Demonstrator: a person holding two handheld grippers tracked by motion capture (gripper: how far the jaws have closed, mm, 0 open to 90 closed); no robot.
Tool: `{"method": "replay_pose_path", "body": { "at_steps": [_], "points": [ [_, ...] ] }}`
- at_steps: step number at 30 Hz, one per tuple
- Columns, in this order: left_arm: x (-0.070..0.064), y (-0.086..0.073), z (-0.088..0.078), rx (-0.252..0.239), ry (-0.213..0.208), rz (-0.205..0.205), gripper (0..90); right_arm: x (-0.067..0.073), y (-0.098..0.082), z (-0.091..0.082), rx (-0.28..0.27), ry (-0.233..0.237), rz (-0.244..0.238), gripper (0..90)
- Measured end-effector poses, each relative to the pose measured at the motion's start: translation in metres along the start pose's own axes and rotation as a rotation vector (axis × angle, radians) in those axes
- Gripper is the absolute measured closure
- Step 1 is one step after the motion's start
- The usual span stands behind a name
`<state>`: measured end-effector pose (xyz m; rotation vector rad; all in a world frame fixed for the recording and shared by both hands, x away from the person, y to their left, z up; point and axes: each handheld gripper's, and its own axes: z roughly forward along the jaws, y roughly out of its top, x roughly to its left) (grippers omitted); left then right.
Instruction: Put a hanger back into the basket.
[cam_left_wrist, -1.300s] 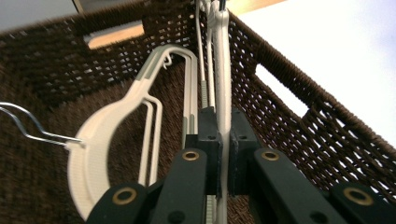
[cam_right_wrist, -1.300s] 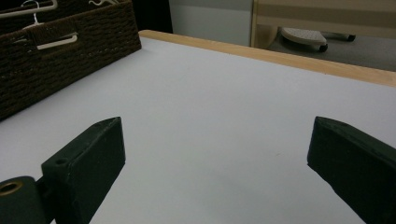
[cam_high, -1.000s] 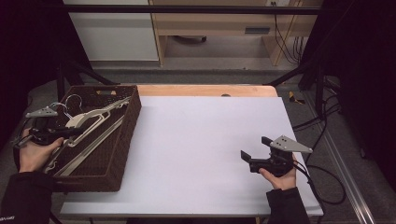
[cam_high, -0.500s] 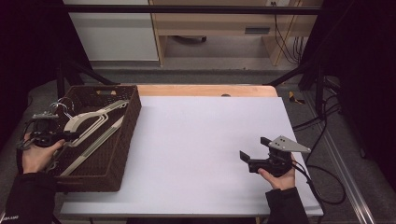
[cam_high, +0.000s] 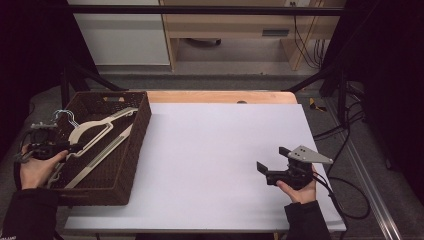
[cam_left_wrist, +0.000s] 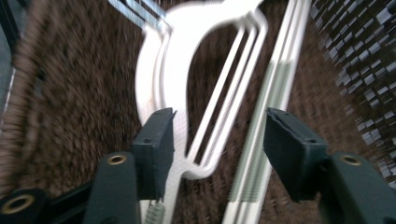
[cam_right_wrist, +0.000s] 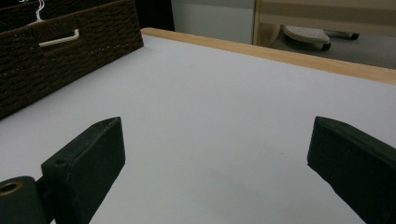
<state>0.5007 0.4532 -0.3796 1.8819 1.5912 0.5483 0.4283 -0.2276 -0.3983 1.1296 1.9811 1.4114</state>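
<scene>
Basket (cam_high: 135, 150) woven, dark brown | hangers (cam_high: 100, 131) curved, seemingly pale plastic | left gripper (cam_left_wrist: 219, 140) parted

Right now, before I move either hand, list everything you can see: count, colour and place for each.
Basket: one, dark brown wicker, at the left edge of the table.
Hangers: at least two, cream-white, lying in the basket; exact count unclear.
Wire hanger hook: one, pale metal, at the basket's far left corner.
Table: one, white top with a wooden far edge, bare on the right.
Cables: several, black, on the floor right of the table.
Left gripper: one, black, over the basket; its jaws have just been opening and now stand apart astride a hanger's white bars, pads not pressing.
Right gripper: one, black with a grey plate, jaws open, low over the table's right side.
</scene>
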Motion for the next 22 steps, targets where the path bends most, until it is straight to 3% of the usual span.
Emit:
{"method": "replay_pose_path", "body": {
  "at_steps": [5,11,16,22],
  "points": [
    [-0.026,0.004,-0.027,-0.160,-0.057,0.070,35.7,-0.001,0.001,-0.002,-0.004,-0.002,0.001,4.2],
    [-0.070,0.003,-0.053,-0.330,-0.236,0.148,20.4,-0.001,0.002,-0.006,-0.021,-0.005,0.010,3.8],
    [-0.105,-0.008,-0.056,-0.406,-0.352,0.199,9.9,-0.002,0.003,-0.010,-0.033,0.000,0.013,3.7],
    [-0.136,-0.025,-0.051,-0.438,-0.435,0.231,3.9,-0.004,0.003,-0.016,-0.051,0.013,0.015,3.3]
  ]
}}
